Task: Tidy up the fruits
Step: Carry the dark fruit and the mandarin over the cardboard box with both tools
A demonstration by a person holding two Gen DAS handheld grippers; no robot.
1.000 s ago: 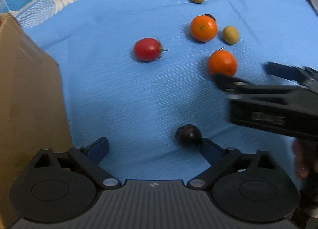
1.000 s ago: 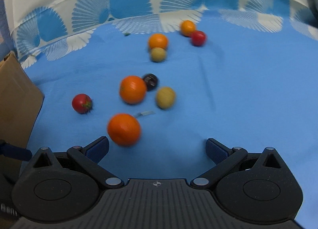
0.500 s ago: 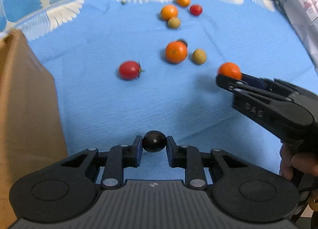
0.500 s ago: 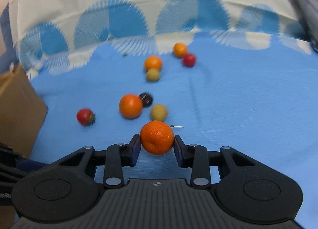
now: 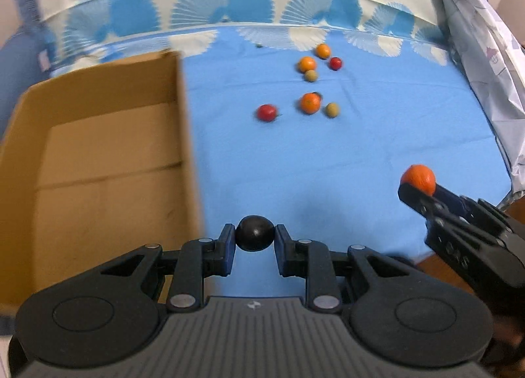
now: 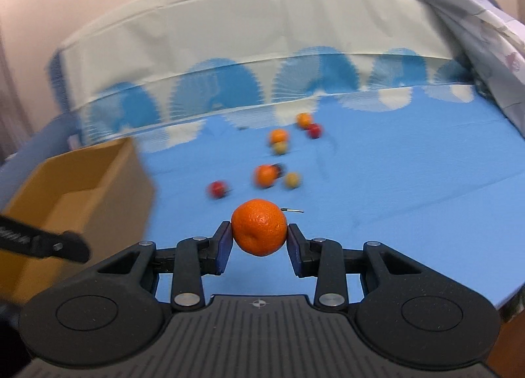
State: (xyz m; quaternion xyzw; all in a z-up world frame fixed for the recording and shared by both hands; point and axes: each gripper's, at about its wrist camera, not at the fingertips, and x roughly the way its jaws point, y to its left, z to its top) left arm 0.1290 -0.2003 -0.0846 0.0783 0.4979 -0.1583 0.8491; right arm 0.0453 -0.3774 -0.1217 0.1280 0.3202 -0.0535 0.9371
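Observation:
My left gripper [image 5: 255, 240] is shut on a dark plum [image 5: 255, 233] and holds it above the blue cloth, just right of the open cardboard box [image 5: 98, 161]. My right gripper [image 6: 259, 240] is shut on an orange mandarin [image 6: 259, 230], raised over the cloth; it also shows at the right of the left wrist view [image 5: 418, 181]. Several fruits lie on the cloth farther off: a red tomato [image 5: 266, 112], an orange [image 5: 310, 102], a green fruit [image 5: 332, 109], more behind.
The box [image 6: 75, 188] stands to the left in the right wrist view, with the left gripper's finger [image 6: 42, 242] in front of it. The patterned cloth rises as a wall at the back. Crumpled white plastic [image 5: 485, 60] lies along the right edge.
Both grippers have lifted and pulled back with their fruit. The left one has swung towards the box, which now shows its open inside.

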